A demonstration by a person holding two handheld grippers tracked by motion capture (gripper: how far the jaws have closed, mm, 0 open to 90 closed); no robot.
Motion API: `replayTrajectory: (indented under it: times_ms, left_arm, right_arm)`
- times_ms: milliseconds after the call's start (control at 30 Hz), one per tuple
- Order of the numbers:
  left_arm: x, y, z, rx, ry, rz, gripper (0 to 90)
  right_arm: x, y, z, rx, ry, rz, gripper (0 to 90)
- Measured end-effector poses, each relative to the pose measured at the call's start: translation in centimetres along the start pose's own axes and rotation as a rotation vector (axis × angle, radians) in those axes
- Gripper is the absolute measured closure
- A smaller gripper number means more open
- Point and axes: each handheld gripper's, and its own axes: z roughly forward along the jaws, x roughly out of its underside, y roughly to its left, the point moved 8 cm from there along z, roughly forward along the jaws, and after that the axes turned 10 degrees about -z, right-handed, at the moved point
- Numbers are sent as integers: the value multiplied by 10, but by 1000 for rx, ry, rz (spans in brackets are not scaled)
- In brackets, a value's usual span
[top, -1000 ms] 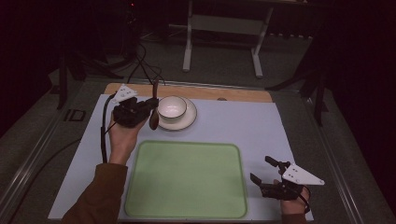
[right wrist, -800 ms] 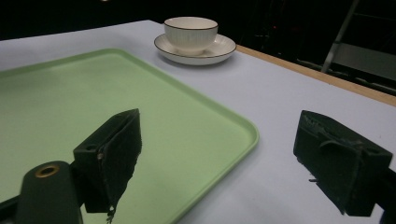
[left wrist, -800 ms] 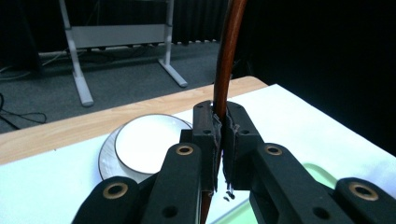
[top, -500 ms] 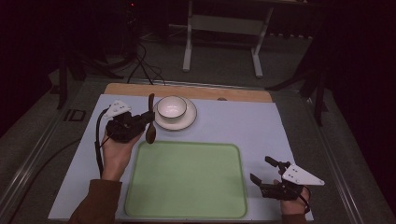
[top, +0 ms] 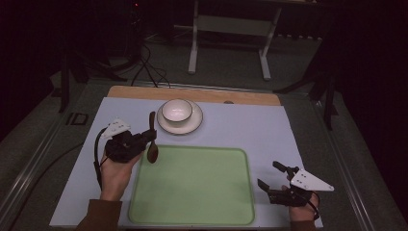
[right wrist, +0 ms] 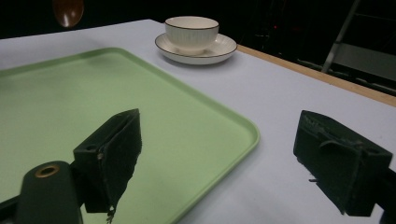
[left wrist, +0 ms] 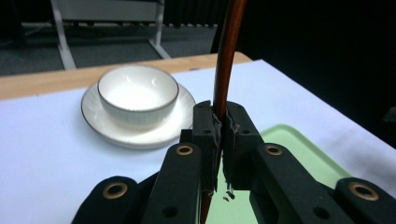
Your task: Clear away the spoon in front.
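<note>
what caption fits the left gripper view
Left tool clamps a brown spoon upright before a bowl on its saucer.

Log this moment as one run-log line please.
left claw: shut on spoon, bowl end over tray corner | right claw: open, beside tray | bowl: on saucer

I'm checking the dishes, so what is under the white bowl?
The white bowl sits on a white saucer, whose rim shows all round. The saucer's centre is covered by the bowl.

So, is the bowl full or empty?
Empty: the bowl on its saucer shows a bare white inside in the left gripper view.
</note>
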Motion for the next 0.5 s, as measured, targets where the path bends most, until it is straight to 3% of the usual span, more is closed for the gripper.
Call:
replayTrajectory:
  times_ms: [500]
  left_arm:
    - [42,-1,-9,12,62,-41,848]
  right_arm:
    - [0,1,0,-1,3,-1,149]
